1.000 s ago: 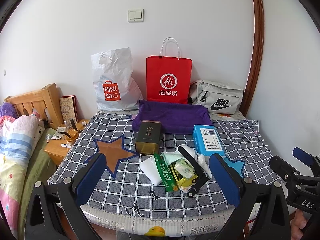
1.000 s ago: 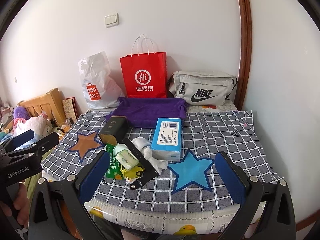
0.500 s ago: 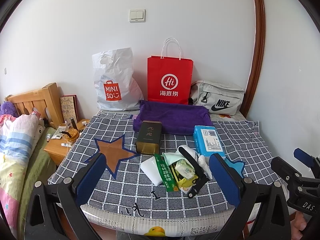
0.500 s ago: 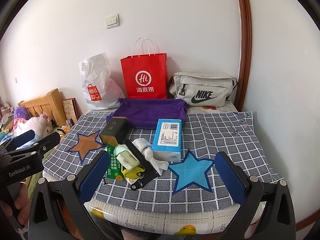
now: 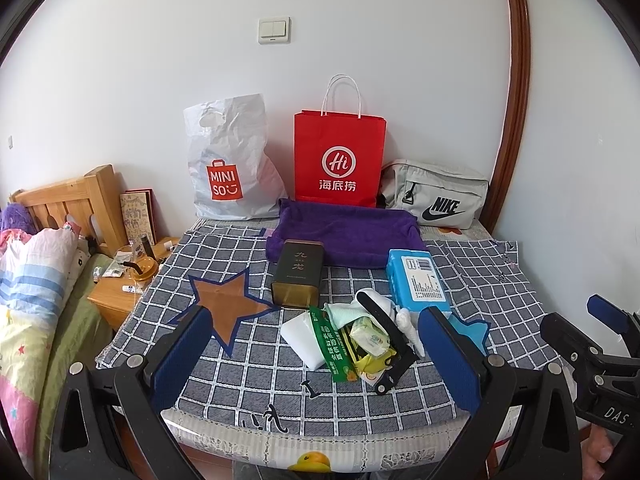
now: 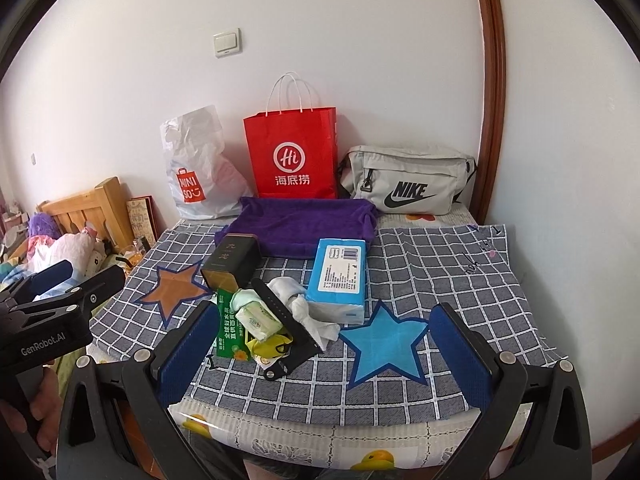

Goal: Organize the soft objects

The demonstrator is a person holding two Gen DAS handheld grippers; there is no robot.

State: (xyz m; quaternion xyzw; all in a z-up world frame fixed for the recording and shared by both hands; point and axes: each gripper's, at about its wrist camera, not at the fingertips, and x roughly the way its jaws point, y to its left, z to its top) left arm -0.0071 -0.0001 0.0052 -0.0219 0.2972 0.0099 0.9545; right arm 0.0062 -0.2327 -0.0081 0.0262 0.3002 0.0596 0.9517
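Both claws hover at the near edge of the tabletop, which carries a grey checked cloth (image 5: 248, 360) printed with a brown star (image 5: 230, 306) and a blue star (image 6: 384, 342). The left claw (image 5: 316, 360) is spread wide and holds nothing; the right claw (image 6: 324, 356) is likewise spread wide and empty. Straight ahead of the left claw, between its blue pads, lies the mixed pile (image 5: 360, 340): a flat white pack, a green printed sachet (image 5: 330, 346), a small pale green tissue pack (image 6: 258, 318), crumpled yellow wrapping, a black strap (image 6: 286, 320) laid diagonally across, and a bunched white cloth (image 6: 304, 304). From the right claw the pile sits ahead toward its left finger. Beyond the pile stand a dark rectangular tin (image 5: 298, 274) and, lying flat, a blue tissue pack (image 6: 340, 278), glossy and soft-sided. Farther ahead lies a folded purple towel (image 5: 344, 234), plush in texture. Against the wall beyond it stand a crinkled white plastic bag (image 5: 230, 164), a stiff red paper bag (image 5: 340, 160) and a grey fabric waist bag (image 6: 408, 186). To the left of the left claw are a wooden nightstand (image 5: 116, 300) and a bed (image 5: 36, 264).
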